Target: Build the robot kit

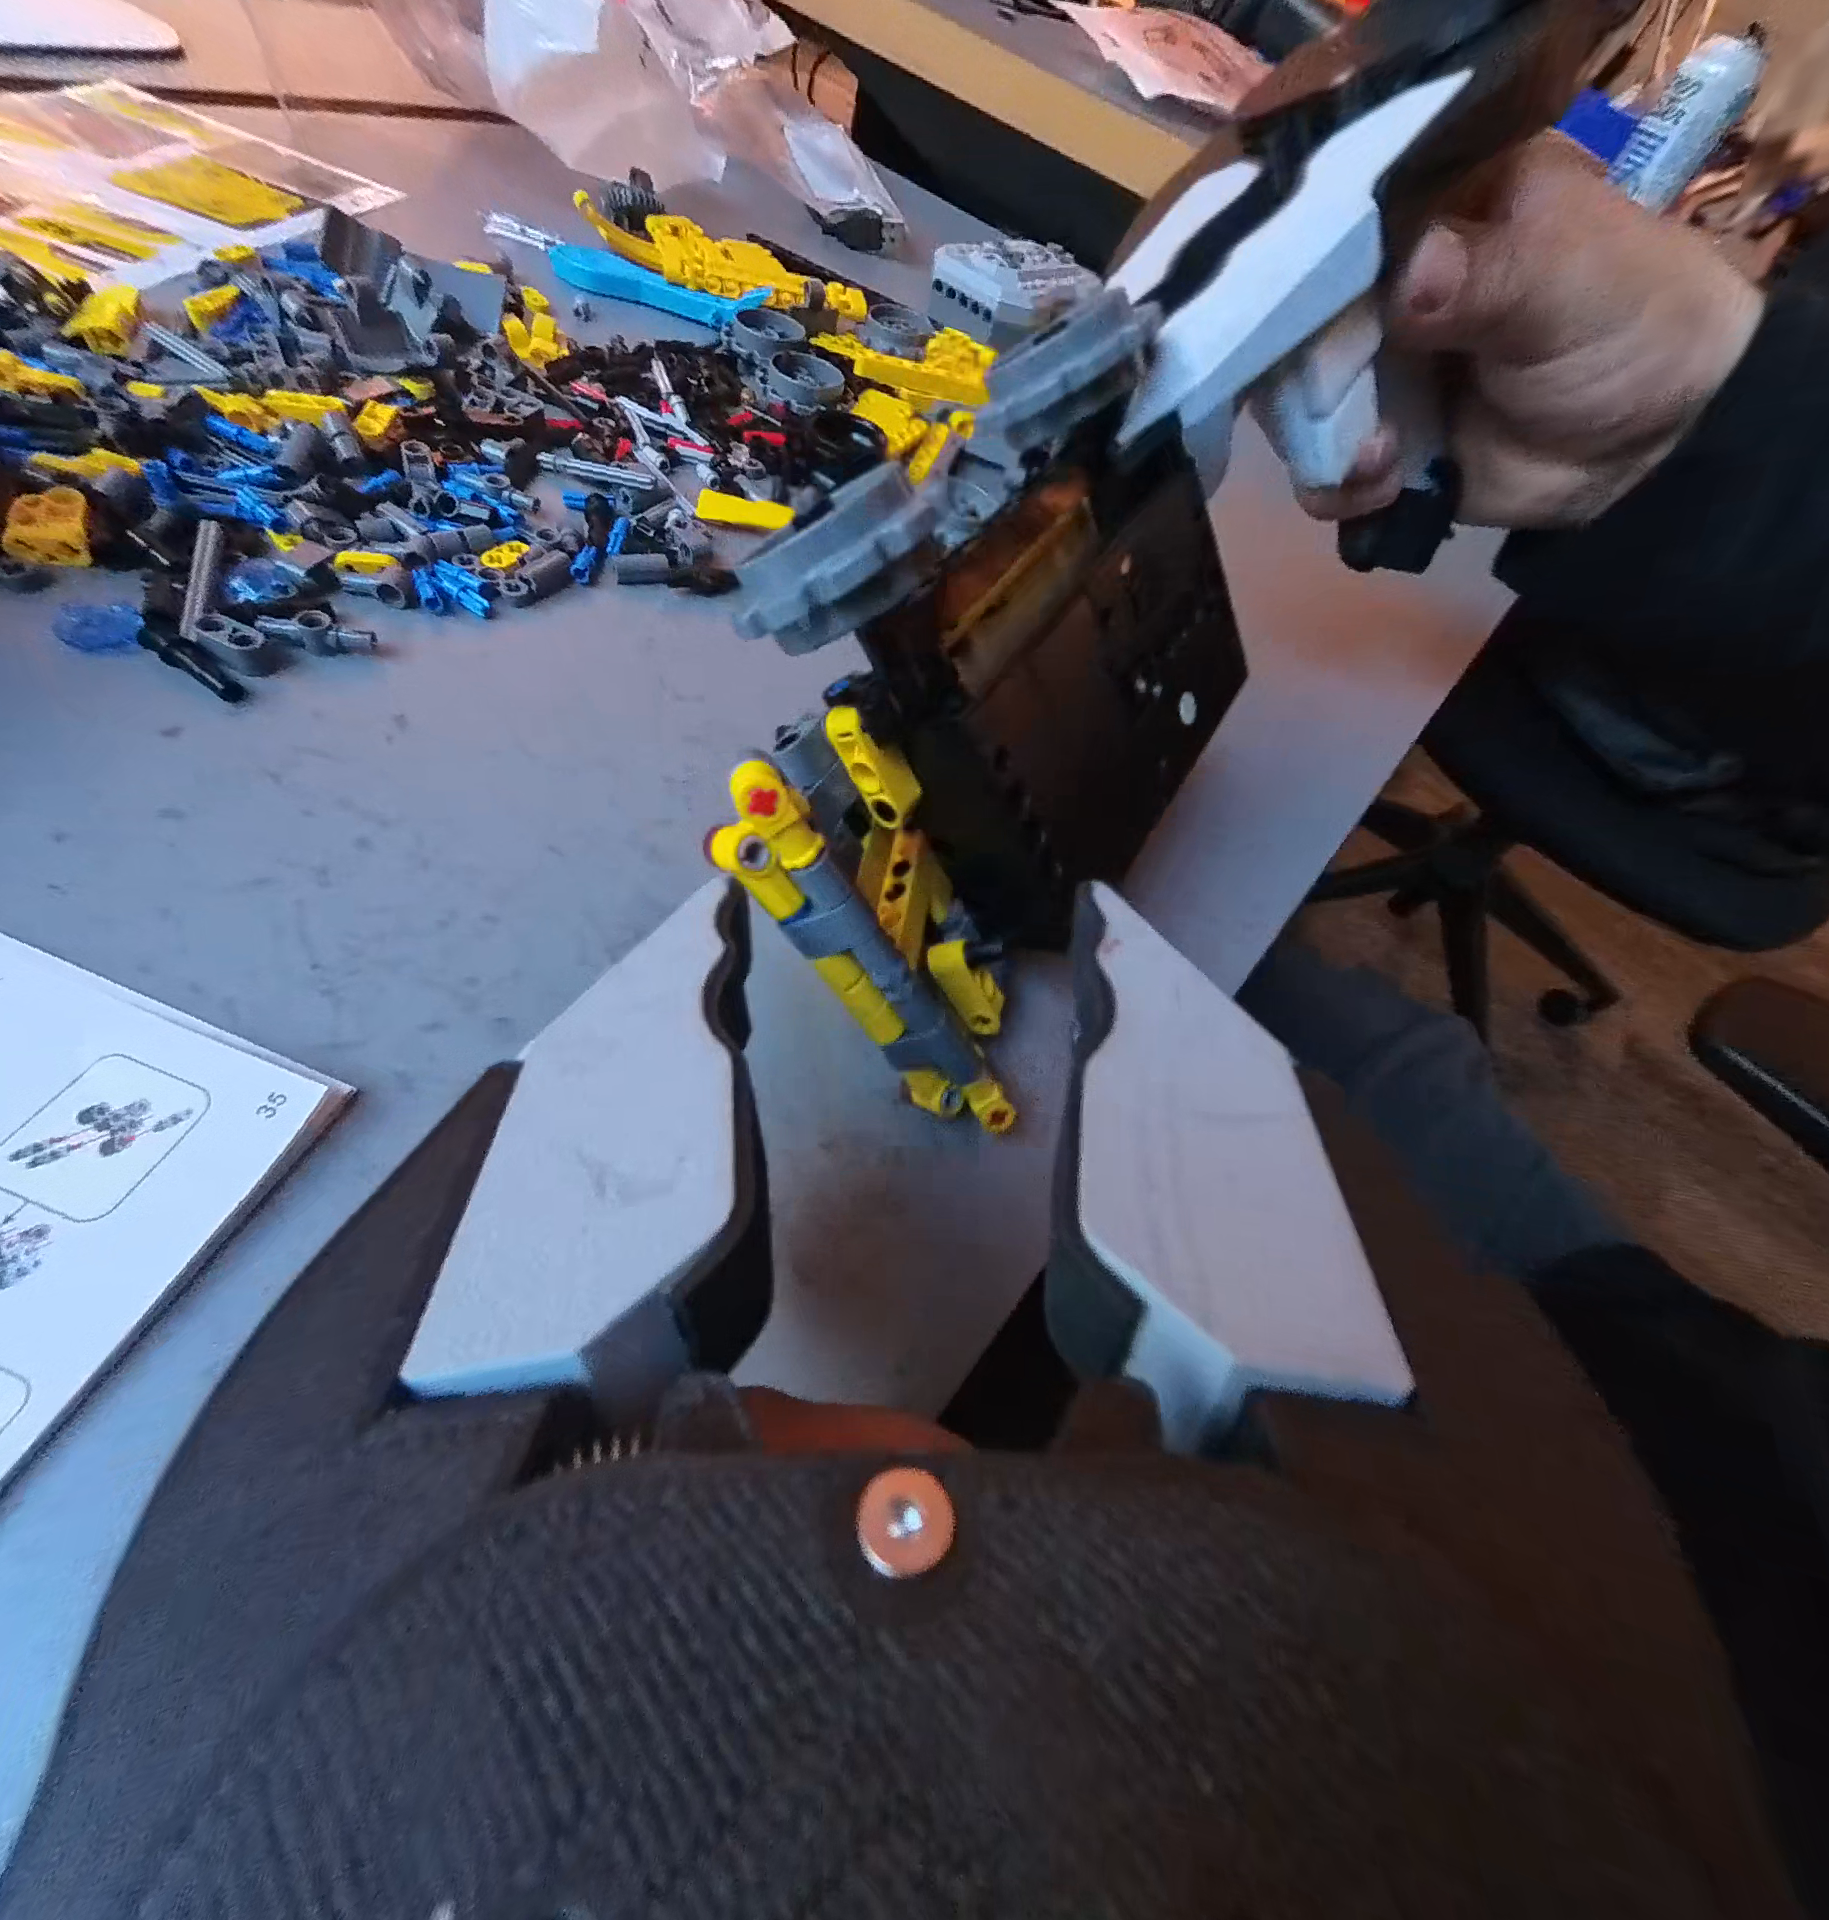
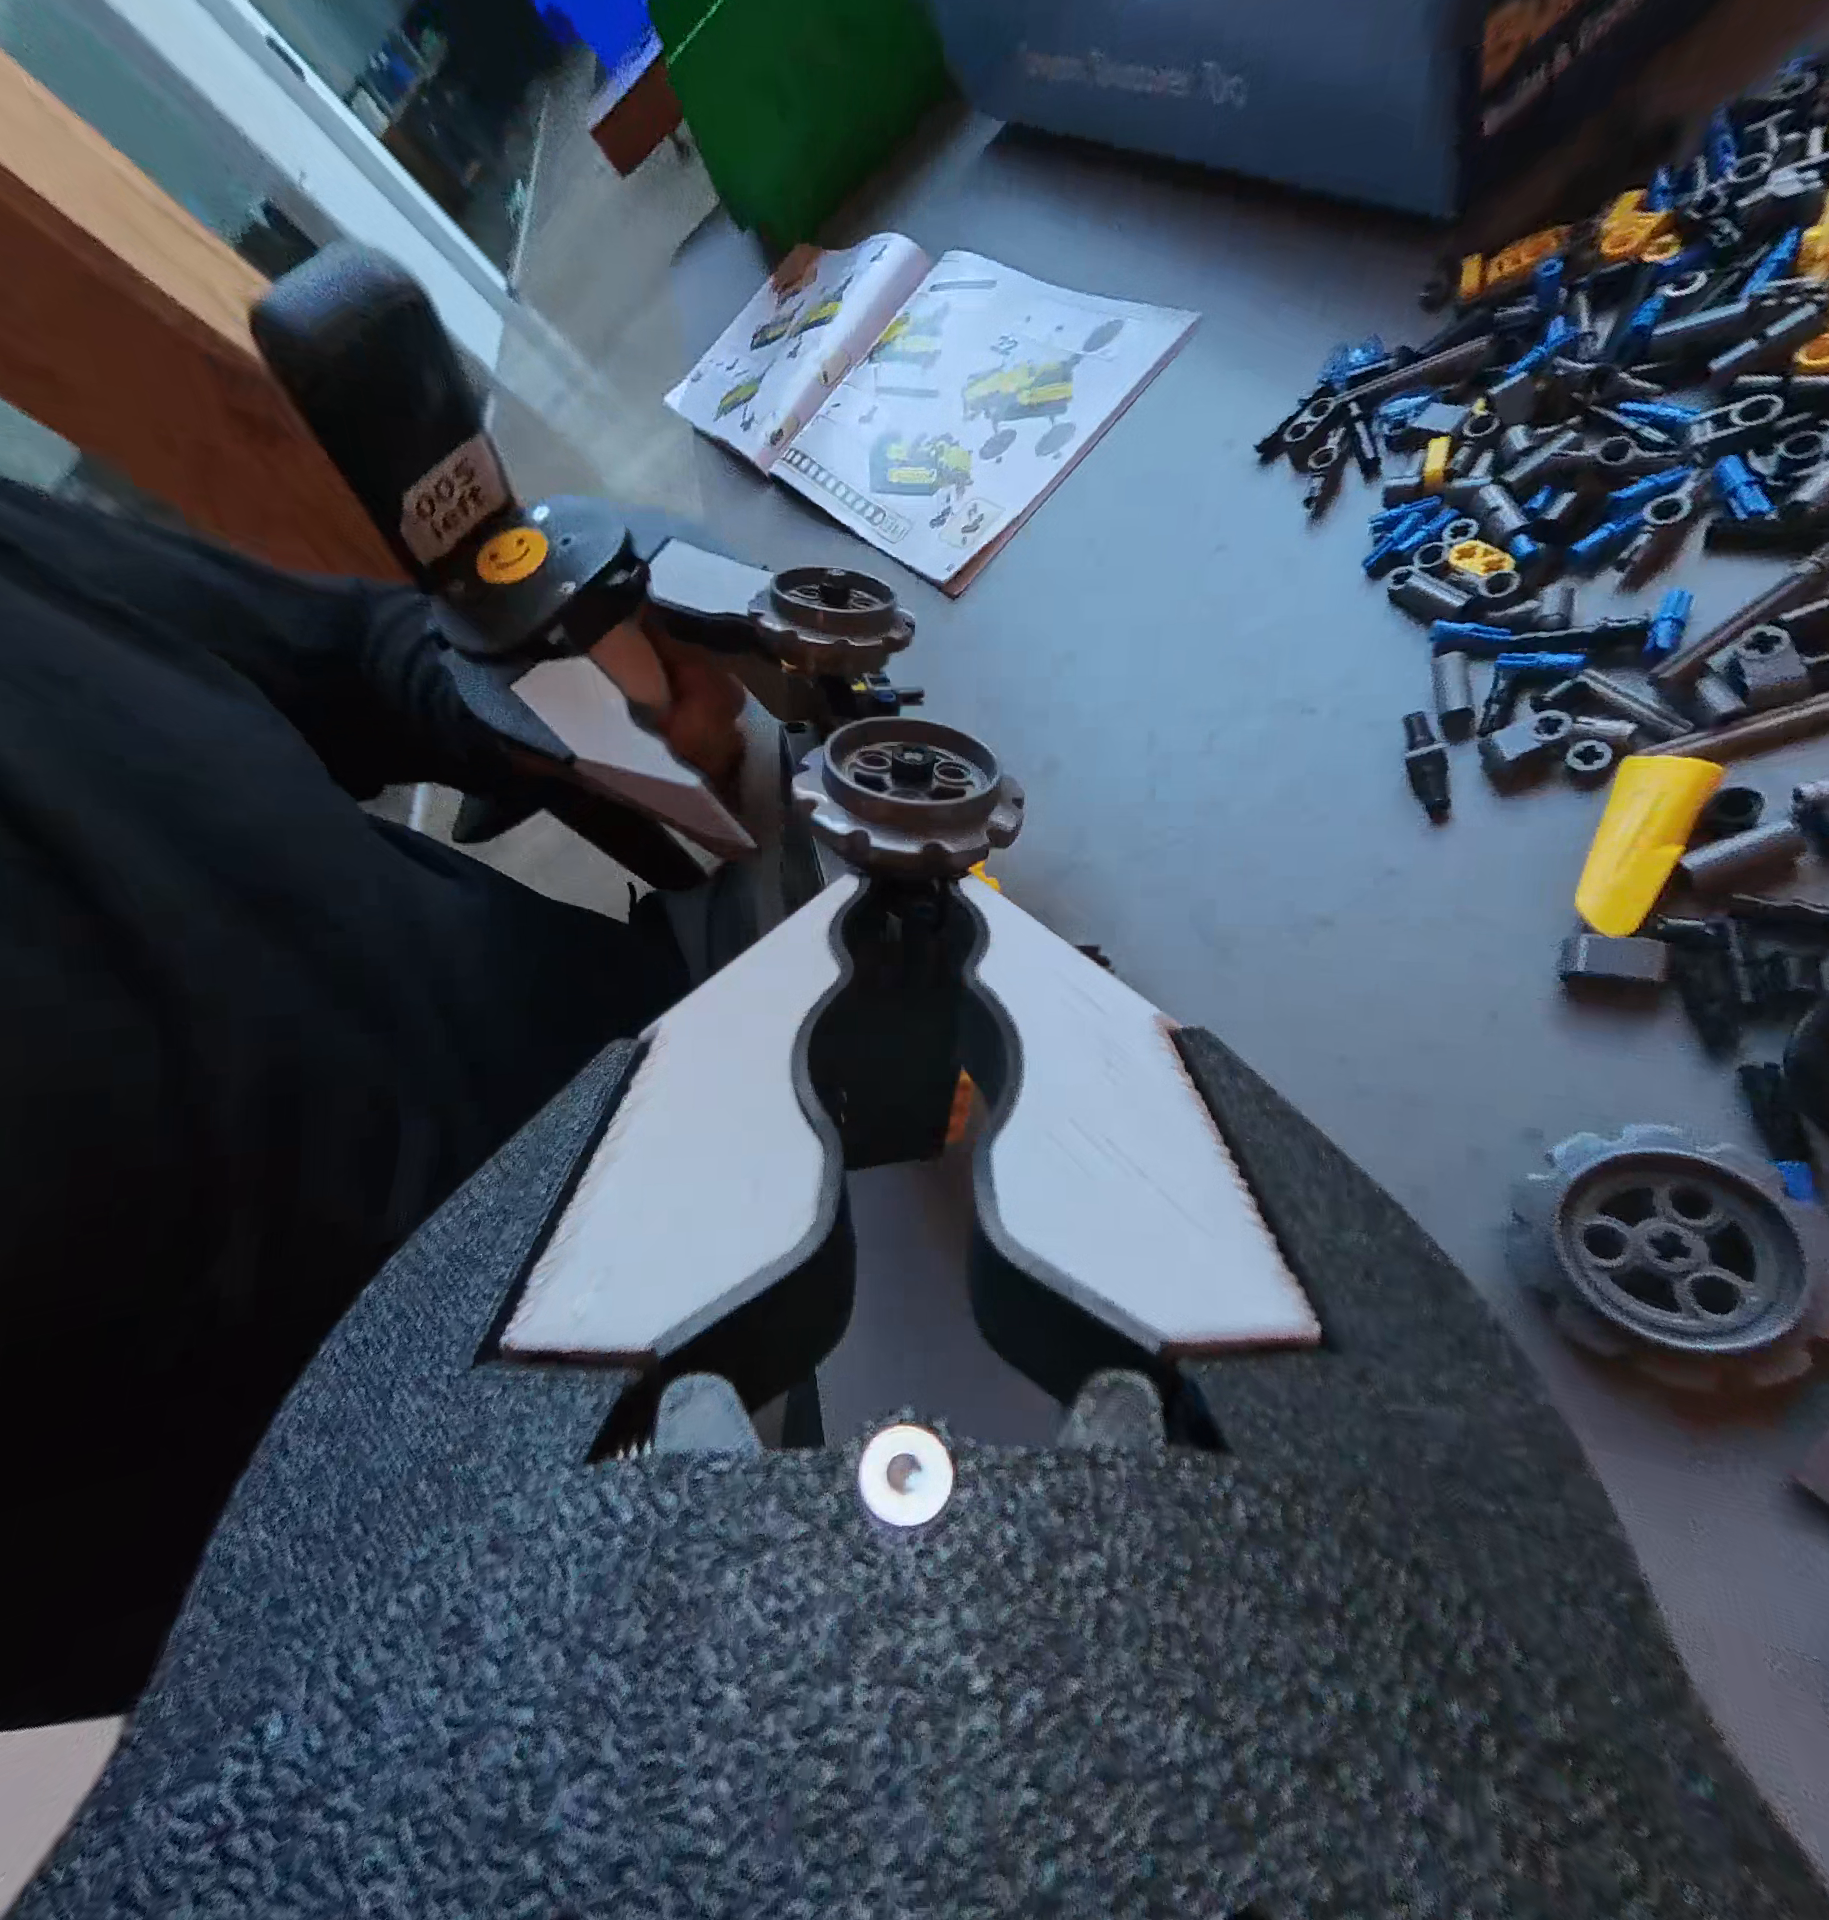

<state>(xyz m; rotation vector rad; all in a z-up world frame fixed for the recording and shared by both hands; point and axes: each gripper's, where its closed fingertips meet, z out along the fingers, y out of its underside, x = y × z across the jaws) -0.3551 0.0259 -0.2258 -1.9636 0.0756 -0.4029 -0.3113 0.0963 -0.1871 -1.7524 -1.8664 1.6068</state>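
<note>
A partly built black brick model [image 1: 1076, 665] stands on the grey table [image 1: 422, 831] near its edge. It carries two grey sprocket wheels [image 1: 837, 561] and a yellow-and-grey arm [image 1: 858, 935] that hangs down. My left gripper [image 1: 910, 904] is open, with its fingers on either side of that arm and not pressing it. My right gripper [image 2: 908, 896] is shut on the model's black body, just below the near sprocket wheel [image 2: 910, 790]. It also shows in the left wrist view [image 1: 1149, 353], held by a hand at the model's top.
A wide pile of loose blue, yellow, grey and black parts [image 1: 370, 436] covers the far table. An open instruction booklet [image 2: 931, 395] lies beside the left gripper. A loose sprocket wheel [image 2: 1679, 1257] lies to my right. A black office chair [image 1: 1616, 779] stands past the table edge. Across from one pair of fingers to the other is roughly 10 centimetres.
</note>
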